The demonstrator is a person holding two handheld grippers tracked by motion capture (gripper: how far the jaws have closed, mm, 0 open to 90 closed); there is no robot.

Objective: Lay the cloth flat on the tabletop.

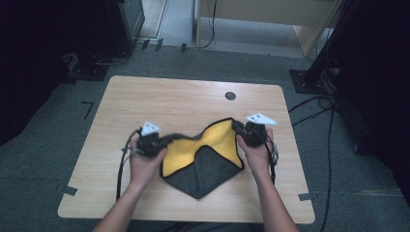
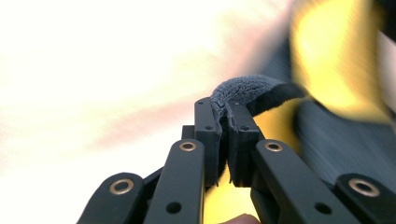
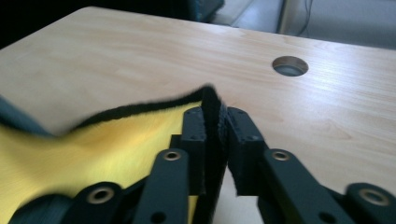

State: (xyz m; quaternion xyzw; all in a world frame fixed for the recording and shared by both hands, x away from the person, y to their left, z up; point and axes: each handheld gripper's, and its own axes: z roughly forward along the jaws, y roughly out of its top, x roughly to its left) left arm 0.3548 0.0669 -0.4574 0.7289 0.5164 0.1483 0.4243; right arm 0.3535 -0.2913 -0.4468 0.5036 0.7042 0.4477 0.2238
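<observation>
1. My left gripper (image 1: 167,140) is clamped on the cloth's (image 1: 203,159) left corner, grey edge pinched tight.
2. My right gripper (image 1: 238,127) is grasping the far right corner.
3. The yellow and grey cloth sits mid-table (image 1: 145,96), nearer me.
4. No readable writing anywhere.

No lettering, label, brand or number can be read anywhere on the bench (image 1: 145,96), on the yellow and grey cloth (image 1: 203,154) or on the tongs. The white three-cornered plates (image 1: 150,128) riding on the tongs carry small dark marks, possibly tracking dots rather than characters, too small in the high view to make out. A black angle of tape (image 1: 87,108) on the floor left of the bench forms a shape like a figure seven, though it appears to be a floor marker and not a written sign.
</observation>
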